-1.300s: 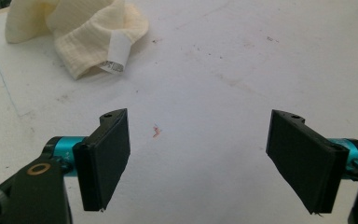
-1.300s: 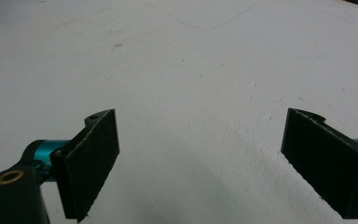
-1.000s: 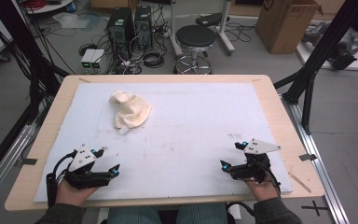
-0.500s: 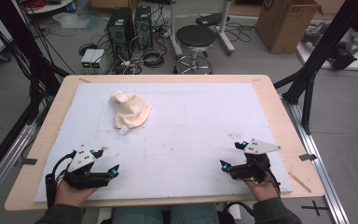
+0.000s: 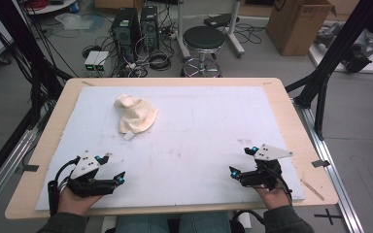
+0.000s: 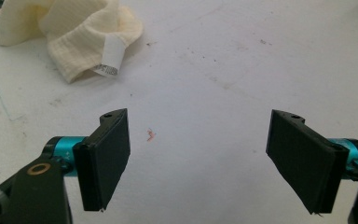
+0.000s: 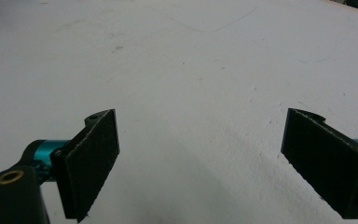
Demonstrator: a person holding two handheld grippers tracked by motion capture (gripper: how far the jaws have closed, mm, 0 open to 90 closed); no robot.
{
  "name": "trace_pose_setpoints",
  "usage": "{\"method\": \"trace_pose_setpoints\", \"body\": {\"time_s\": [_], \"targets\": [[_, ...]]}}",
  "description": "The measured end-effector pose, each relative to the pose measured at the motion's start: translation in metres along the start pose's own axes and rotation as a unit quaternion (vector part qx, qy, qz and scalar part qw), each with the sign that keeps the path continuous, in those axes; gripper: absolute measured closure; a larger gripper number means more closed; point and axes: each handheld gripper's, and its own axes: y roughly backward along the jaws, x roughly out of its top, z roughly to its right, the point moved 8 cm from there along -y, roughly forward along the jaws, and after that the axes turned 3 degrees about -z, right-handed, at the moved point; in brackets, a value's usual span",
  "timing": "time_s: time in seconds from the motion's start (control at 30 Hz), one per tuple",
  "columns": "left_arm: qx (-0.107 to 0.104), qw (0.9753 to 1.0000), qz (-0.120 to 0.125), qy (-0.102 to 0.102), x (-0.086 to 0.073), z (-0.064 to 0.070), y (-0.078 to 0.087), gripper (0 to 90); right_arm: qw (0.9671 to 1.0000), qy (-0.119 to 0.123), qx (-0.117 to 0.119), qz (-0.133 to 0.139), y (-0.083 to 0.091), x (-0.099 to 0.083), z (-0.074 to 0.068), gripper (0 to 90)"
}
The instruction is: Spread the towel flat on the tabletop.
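One cream cloth [image 5: 136, 115] lies crumpled on the white mat [image 5: 199, 126], in the far left part of it, well apart from both grippers. It is bunched into a loose heap, with a small white tag poking out at its near edge.

Two grippers rest at the near edge of the mat, one in each hand. The left gripper [image 5: 115, 167] sits at the near left corner, its jaws spread wide with nothing between them; the cloth lies beyond it, farther out on the mat. The right gripper [image 5: 242, 160] sits at the near right, its jaws likewise wide apart and empty, a grey three-cornered plate on top.

The left gripper view gives what the high view cannot — the ribbed weave of the cloth [image 6: 70, 32] and its care label [image 6: 109, 58], printed at the lower end, plus a tiny red fleck on the mat between the two black pads. The right gripper view shows bare mat [image 7: 191, 70] ahead of its open jaws, faintly scuffed and pencil-marked.

The high view alone takes in the surroundings: one wooden table [image 5: 291, 111] under the mat, one black round stool [image 5: 204, 39] past its far edge, two computer towers [image 5: 136, 24] on the floor among cables, and one cardboard box [image 5: 298, 22] at the far right.
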Motion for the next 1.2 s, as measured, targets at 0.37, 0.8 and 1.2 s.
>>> {"method": "trace_pose_setpoints", "body": {"time_s": [0.37, 0.8, 1.2], "targets": [[-0.013, 0.9998, 0.001, -0.012, 0.007, 0.003, -0.001, 24.2, 0.9999, 0.011, -0.003, 0.003, 0.002, 0.002, -0.001, 10.5], [-0.032, 0.9995, 0.003, 0.001, 0.02, 0.0, -0.005, 24.8, 1.0, 0.001, 0.002, 0.008, 0.003, 0.003, 0.0, 10.5], [-0.048, 0.9988, 0.001, 0.006, 0.052, -0.014, -0.021, 27.9, 0.9999, -0.006, 0.005, 0.015, 0.004, 0.005, 0.002, 10.6]]}}
